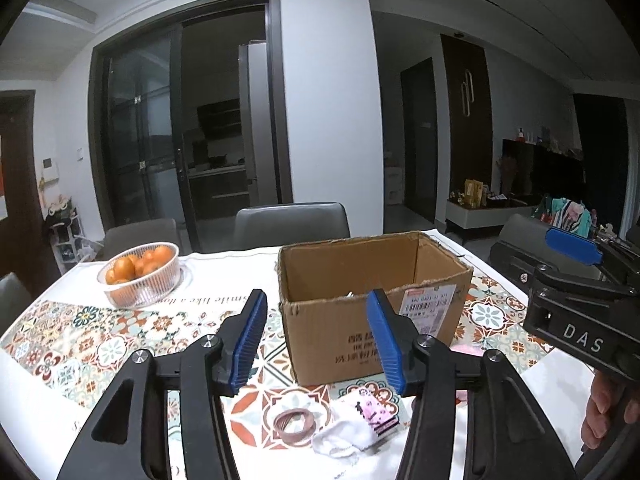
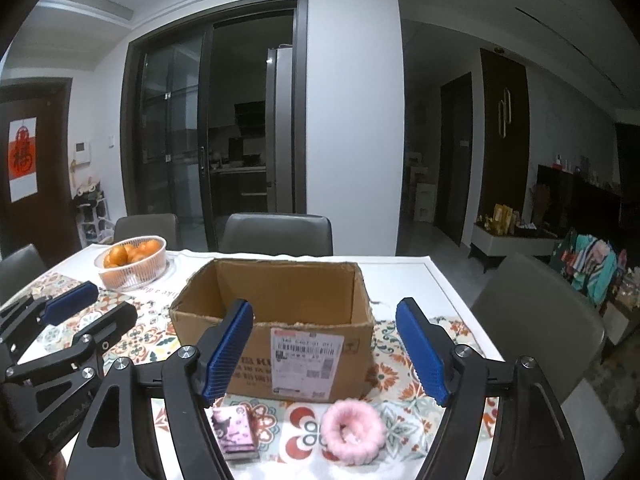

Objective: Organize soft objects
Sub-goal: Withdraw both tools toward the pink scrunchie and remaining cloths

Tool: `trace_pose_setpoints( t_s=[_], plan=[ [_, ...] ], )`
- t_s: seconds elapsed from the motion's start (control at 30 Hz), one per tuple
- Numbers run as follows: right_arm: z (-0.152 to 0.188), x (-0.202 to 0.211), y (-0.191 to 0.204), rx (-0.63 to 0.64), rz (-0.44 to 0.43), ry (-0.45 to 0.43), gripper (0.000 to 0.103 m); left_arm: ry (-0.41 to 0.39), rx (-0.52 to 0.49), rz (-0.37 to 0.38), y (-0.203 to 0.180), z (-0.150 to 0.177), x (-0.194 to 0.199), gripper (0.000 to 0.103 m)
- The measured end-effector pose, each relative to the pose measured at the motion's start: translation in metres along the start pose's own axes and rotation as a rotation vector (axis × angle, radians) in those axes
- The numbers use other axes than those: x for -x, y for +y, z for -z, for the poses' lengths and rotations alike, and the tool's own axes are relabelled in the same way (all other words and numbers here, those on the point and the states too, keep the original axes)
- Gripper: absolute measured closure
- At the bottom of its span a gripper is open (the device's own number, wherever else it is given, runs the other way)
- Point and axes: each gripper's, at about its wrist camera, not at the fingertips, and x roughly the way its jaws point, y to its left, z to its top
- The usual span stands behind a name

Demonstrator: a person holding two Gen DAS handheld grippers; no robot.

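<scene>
**Soft items in front of the box, both claws empty**

While I watch both wrist feeds, the soft things lie on the patterned tablecloth on the near side of the cardboard box. From the right wrist I see a fluffy pink scrunchie just in front of the box's labelled face, and to its left a small pink printed packet, partly hidden by my finger. From the left wrist that same packet rests on a crumpled white cloth, with a brownish ring-shaped hair band touching the cloth's left edge.

The box stands open-topped and upright; I make out a bit of something pale inside over the near rim in the left view, too small to name.

Left gripper: jaws apart, nothing between the blue pads, poised above the hair band and cloth. Right gripper: jaws wider apart, also empty, framing the box front with the scrunchie below the gap.

Further out: a white basket of oranges at the table's far left, grey chairs behind the table.
</scene>
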Motion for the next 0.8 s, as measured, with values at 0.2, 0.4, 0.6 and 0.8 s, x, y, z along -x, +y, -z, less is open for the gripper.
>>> trace_pose_setpoints(
  t_s=[0.2,0.4,0.6,0.8],
  plan=[
    [0.016,0.009,0.001,-0.002,0.017,-0.003,0.022,0.011,0.006,-0.011,-0.001,0.019,0.007,0.046],
    [0.032,0.019,0.003,0.005,0.038,-0.005,0.019,0.042,-0.001,-0.028,-0.004,0.039,0.013,0.042],
    [0.048,0.019,0.006,0.033,0.051,0.026,0.019,0.083,0.008,-0.035,-0.004,0.057,0.015,0.039],
    [0.068,0.015,0.002,0.005,0.043,0.100,0.019,0.119,0.012,-0.033,-0.007,0.072,0.010,0.038]
  ],
)
